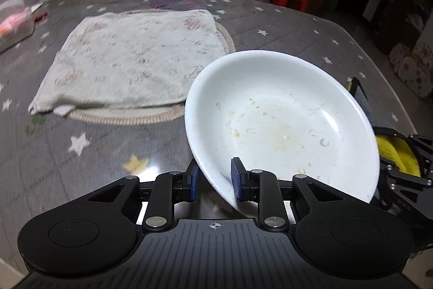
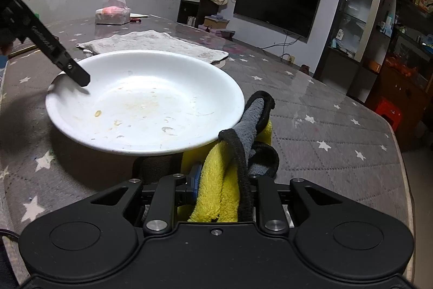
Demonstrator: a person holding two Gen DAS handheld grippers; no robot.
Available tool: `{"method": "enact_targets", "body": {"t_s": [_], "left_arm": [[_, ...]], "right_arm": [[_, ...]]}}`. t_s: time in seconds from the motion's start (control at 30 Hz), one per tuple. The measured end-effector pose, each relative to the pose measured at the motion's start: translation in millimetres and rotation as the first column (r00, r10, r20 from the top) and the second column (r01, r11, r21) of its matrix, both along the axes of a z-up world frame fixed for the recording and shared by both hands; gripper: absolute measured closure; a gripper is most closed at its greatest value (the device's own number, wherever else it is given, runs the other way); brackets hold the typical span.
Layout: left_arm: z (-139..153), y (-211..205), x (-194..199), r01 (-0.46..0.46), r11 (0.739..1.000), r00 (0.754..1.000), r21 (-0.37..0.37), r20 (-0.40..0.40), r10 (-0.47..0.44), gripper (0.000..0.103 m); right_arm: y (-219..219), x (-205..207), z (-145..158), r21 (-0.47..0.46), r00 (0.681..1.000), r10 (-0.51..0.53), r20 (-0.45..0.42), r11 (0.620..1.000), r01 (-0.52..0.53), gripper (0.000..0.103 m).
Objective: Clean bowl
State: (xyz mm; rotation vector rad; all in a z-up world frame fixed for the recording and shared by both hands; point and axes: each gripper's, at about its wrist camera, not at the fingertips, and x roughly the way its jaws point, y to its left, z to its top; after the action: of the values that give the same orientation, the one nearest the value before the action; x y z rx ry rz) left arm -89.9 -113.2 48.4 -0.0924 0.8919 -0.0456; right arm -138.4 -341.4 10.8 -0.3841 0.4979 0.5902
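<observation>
The bowl (image 1: 281, 121) is white and shallow, and it is near the edge of the table (image 1: 81, 153), just beside a pale towel (image 1: 135, 58) that lies flat on a round mat (image 1: 227, 37). The left gripper (image 1: 215, 176) is clamped on the near rim of the bowl, one pad inside and one outside, and it holds the bowl tilted, with the far side raised. In the right wrist view the bowl seems lifted a little from the table, but I cannot tell this for sure.

The right gripper (image 2: 224, 188) is closed on a cloth (image 2: 216, 180) that is yellow and grey with a black border. The cloth is just beside the rim of the bowl, on the outside, and it may touch the rim there.

The inside of the bowl is dirty: there are yellowish smears in the middle and small dried bits around them. No part looks wiped. So I judge that only the preparation is done, bowl gripped and cloth in hand. The wiping itself is left, first the bottom, then the sides.
</observation>
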Motion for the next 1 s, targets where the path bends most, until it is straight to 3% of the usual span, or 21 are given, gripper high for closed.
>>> {"method": "enact_targets", "body": {"t_s": [0.7,1.0], "left_arm": [[1,-22,54,0.196,0.964,0.98,0.18,0.002,-0.2,0.072],[-1,-23,71,0.213,0.961,0.977,0.178,-0.012,-0.214,0.071]], "right_arm": [[-4,27,-2,-0.013,1.0,-0.004,0.007,1.0,0.004,0.08],[-13,56,-1,-0.002,0.999,-0.047,0.0,0.999,0.047,0.08]]}}
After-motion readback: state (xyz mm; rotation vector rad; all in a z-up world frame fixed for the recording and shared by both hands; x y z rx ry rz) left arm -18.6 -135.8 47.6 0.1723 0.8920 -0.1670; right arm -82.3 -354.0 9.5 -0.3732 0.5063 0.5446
